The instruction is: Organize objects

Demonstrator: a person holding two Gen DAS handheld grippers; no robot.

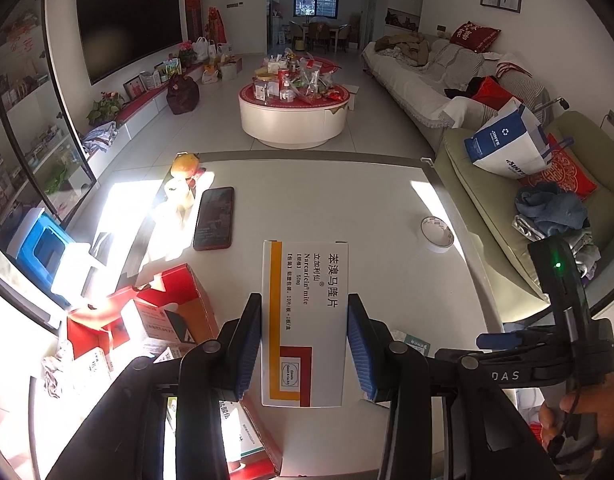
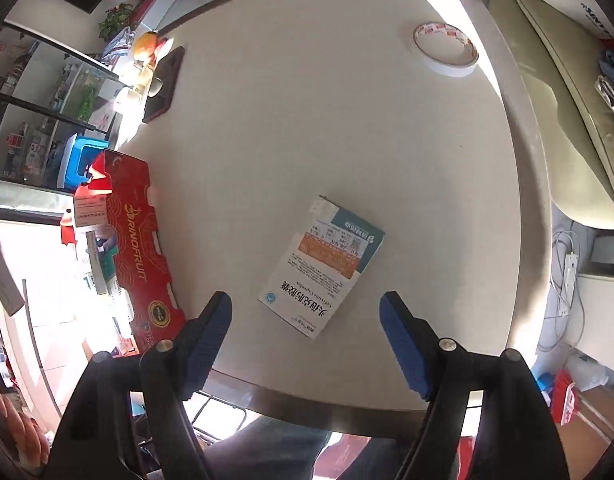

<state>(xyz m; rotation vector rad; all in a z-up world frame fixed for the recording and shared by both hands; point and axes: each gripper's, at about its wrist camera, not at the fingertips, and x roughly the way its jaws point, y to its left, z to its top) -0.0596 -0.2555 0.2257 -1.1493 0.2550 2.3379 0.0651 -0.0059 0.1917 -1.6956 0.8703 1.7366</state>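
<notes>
The left gripper is squeezing a white medicine box above the table, just beside the red box. The right gripper, jaws wide apart, is hanging over a second medicine box, probably next; it should be dropping straight and centred.
</notes>
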